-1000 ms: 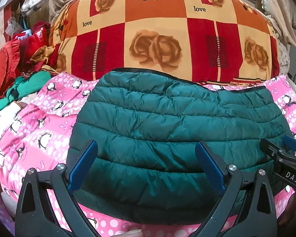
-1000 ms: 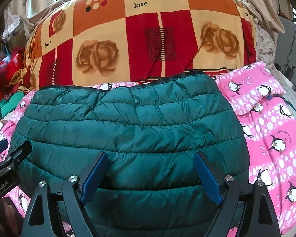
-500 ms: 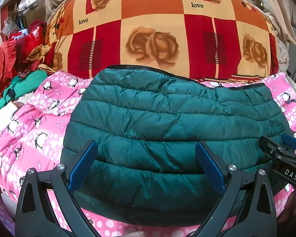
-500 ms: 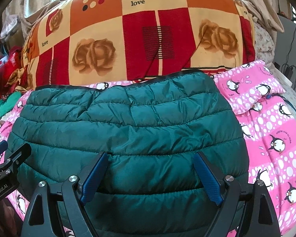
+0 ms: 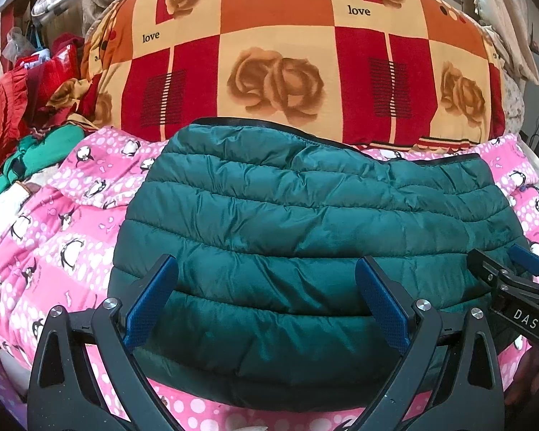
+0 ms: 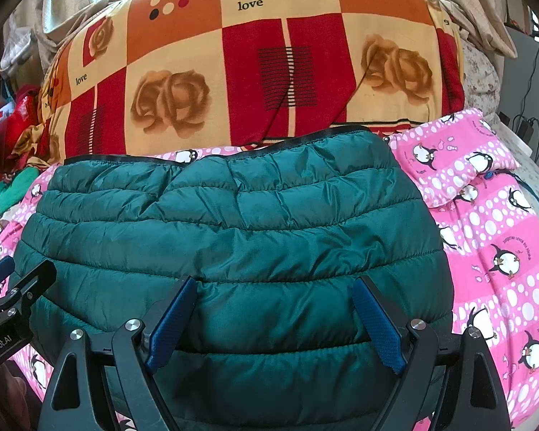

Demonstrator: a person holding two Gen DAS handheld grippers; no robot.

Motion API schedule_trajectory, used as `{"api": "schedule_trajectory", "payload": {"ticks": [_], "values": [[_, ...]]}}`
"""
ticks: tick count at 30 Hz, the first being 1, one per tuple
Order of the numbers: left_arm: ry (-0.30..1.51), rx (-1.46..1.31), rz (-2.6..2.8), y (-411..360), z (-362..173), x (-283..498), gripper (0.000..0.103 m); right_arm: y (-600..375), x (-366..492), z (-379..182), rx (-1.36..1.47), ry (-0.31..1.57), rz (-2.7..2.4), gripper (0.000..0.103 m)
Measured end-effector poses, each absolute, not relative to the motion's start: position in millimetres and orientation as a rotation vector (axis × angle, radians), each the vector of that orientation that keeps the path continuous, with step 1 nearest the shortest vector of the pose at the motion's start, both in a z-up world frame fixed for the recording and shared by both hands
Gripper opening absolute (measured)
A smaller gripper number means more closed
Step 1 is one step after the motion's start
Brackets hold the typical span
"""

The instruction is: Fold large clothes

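In the left wrist view, the left tool (image 5: pixel 266 300) has its two blue-padded fingers spread wide, holding nothing, poised over the near part of a dark green quilted jacket (image 5: pixel 316 215). The jacket lies folded into a broad, puffy block on a pink penguin-print sheet (image 5: pixel 54 237) on the bed, its black-trimmed far edge just in front of a big rose-patterned quilt (image 5: pixel 287 54). The right tool (image 5: pixel 514 287) shows at the right edge, over the jacket's right end. A heap of red and green clothes (image 5: pixel 25 118) sits far left. In the right wrist view, the right tool (image 6: pixel 275 318) is likewise spread and empty above the jacket (image 6: pixel 233 230), with the left tool (image 6: pixel 14 287) at the left edge.
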State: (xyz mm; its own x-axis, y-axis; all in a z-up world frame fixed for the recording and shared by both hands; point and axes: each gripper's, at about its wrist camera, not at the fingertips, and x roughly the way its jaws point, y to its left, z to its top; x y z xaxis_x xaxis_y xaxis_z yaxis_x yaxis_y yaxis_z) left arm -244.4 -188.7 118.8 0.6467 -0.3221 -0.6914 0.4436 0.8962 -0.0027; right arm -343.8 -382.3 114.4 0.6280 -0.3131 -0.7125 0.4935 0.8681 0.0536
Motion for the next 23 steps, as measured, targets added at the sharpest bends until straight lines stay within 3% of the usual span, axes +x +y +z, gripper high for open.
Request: {"api": "schedule_trajectory", "payload": {"ticks": [23], "values": [[0.697, 0.189, -0.457, -190.6, 120.8, -246.3, 0.099, -381.8, -343.5, 114.2, 0.258, 0.762, -0.469, 0.087]]}}
